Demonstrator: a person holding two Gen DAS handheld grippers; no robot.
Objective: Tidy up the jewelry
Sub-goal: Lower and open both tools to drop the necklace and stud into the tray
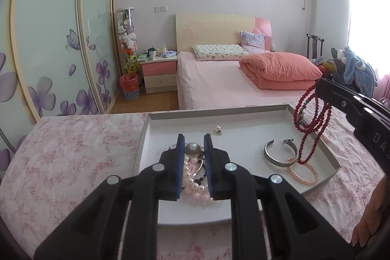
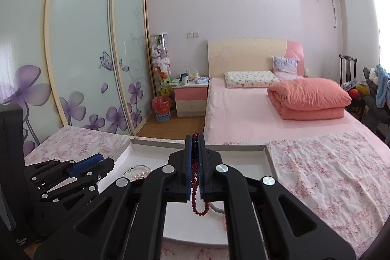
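With the red bead necklace clamped in the right gripper and hung above the white tray, and a pearl cluster pinched in the left gripper, sorting is judged underway, and a clear spot is needed next.

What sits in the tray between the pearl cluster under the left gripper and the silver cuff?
Nothing: the left wrist view shows bare tray floor between the pearl cluster and the silver cuff.
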